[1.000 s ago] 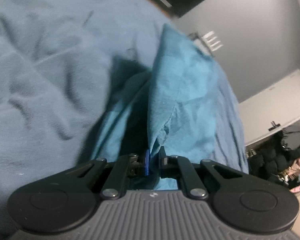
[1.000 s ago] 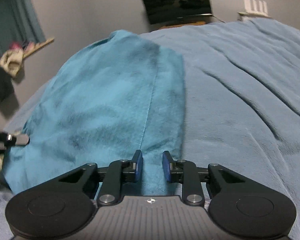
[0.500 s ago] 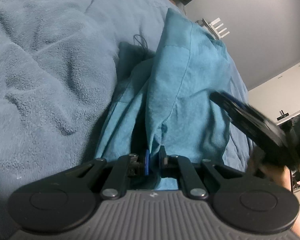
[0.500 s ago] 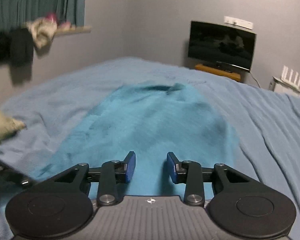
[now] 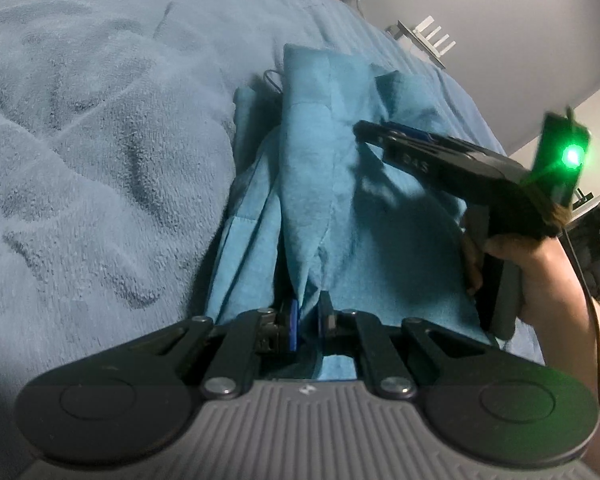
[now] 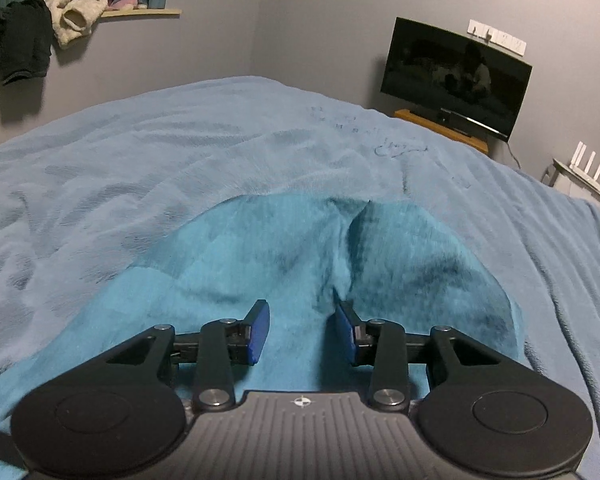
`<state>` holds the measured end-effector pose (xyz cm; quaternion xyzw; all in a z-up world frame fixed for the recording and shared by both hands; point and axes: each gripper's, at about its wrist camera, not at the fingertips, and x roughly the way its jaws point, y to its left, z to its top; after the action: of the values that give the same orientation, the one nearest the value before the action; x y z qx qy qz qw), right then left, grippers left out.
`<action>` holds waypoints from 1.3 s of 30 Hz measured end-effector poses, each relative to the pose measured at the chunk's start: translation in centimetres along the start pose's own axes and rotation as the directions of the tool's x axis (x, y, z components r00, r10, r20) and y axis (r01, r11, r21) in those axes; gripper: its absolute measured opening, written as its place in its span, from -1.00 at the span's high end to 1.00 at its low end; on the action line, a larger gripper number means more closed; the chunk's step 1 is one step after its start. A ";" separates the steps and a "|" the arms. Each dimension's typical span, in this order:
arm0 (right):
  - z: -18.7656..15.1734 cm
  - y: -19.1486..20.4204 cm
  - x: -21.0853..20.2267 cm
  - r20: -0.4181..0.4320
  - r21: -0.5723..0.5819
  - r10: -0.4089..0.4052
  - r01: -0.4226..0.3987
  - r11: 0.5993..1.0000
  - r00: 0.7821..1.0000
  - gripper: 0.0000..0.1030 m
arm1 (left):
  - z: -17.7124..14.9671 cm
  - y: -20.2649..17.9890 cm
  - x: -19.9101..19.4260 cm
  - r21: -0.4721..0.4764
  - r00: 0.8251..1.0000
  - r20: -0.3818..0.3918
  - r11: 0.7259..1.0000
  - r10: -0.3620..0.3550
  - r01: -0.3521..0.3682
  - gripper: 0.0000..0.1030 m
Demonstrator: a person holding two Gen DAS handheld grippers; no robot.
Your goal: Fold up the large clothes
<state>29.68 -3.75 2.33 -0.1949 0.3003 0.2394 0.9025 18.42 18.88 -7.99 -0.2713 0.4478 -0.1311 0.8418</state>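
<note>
Evidently a fold was mid-way: the left gripper [image 5: 306,316], low in its frame, pinched an edge of the teal garment [image 5: 340,200], which lay bunched lengthwise on the blue blanket [image 5: 100,140]. The right gripper [image 6: 302,332] hovered over the cloth at centre frame, fingers spread, holding nothing. Next, it probably needed to descend and close on a matching edge.

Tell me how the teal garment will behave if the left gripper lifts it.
The teal garment will probably hang limp: it already drapes in soft folds from the shut left gripper. Its fleecy surface suggests it won't slip easily. It likely drags across the blue blanket rather than sliding free.
</note>
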 end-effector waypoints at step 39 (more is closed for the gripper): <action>-5.4 -11.3 -10.2 0.189 0.347 -0.065 -0.005 0.938 0.980 -0.54 | 0.5 0.0 0.7 0.052 1.000 0.012 0.999 -0.013 0.012 0.72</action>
<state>26.23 -18.77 7.19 -0.0135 0.2436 0.1873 0.9515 19.25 18.79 -8.24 -0.2530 0.4373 -0.1462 0.8505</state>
